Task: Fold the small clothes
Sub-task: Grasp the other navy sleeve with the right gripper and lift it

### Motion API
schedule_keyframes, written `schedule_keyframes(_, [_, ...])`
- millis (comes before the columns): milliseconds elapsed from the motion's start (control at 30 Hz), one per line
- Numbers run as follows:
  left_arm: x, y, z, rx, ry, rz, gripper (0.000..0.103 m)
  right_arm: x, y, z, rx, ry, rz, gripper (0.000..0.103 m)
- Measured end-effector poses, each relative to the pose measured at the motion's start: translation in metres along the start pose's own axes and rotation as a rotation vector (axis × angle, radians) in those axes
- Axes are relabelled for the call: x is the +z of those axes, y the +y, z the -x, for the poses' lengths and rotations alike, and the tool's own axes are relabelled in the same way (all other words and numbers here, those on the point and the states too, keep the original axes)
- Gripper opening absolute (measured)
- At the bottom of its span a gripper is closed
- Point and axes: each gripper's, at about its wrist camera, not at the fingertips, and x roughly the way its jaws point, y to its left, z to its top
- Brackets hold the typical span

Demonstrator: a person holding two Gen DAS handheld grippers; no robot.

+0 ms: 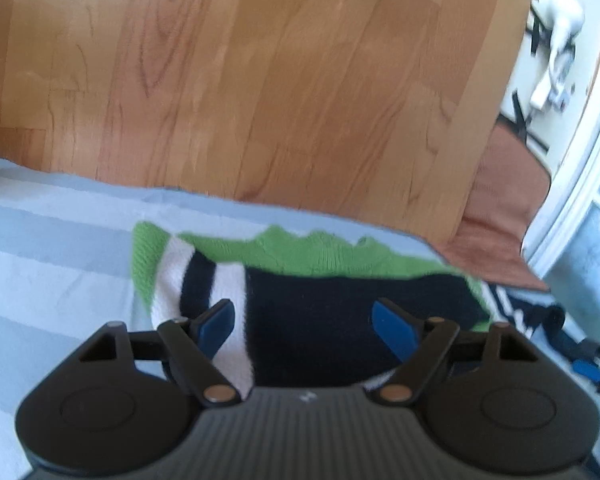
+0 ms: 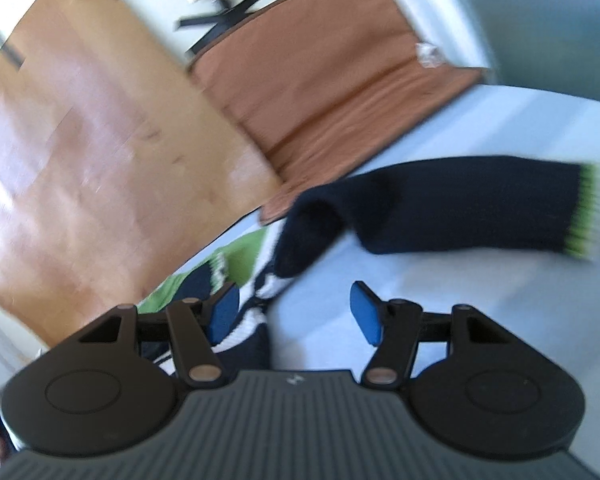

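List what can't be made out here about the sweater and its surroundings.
- Left wrist view: the near part of the sweater is hidden by the left gripper housing; its sleeve is cut off at right.
- Right wrist view: motion blur smears the sleeve cuff, and the right gripper body hides the sweater's near part.
- Both views: items beyond the wooden table are blurred, unidentifiable.
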Motion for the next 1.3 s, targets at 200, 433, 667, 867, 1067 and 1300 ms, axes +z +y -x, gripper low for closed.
schedule_keyframes(200, [-0.006,-0.005,-0.011,0.035,0.061,-0.035,0.078,0.0,-0.025,0.002,0.004,-0.004,-0.203,0.065])
schedule_keyframes(433, [-0.007,-0.006,-0.013,0.042,0.065,-0.041,0.079,0.021,-0.029,-0.051,0.058,-0.035,-0.492,0.066])
schedule_keyframes(667, [-0.006,-0.005,-0.014,0.037,0.068,-0.04,0.079,0.053,-0.03,-0.093,-0.101,-0.177,-0.565,0.063])
schedule_keyframes(867, [-0.003,-0.003,-0.013,0.04,0.06,-0.024,0.079,0.076,-0.038,-0.104,-0.179,-0.214,-0.556,0.02])
schedule_keyframes(1067, [0.012,0.025,0.011,-0.038,-0.014,0.145,0.079,0.071,0.116,-0.083,0.082,-0.266,0.189,0.019])
schedule_keyframes(1300, [0.019,0.052,0.018,-0.113,-0.034,0.252,0.091,-0.085,0.235,-0.1,0.4,0.134,1.021,0.02])
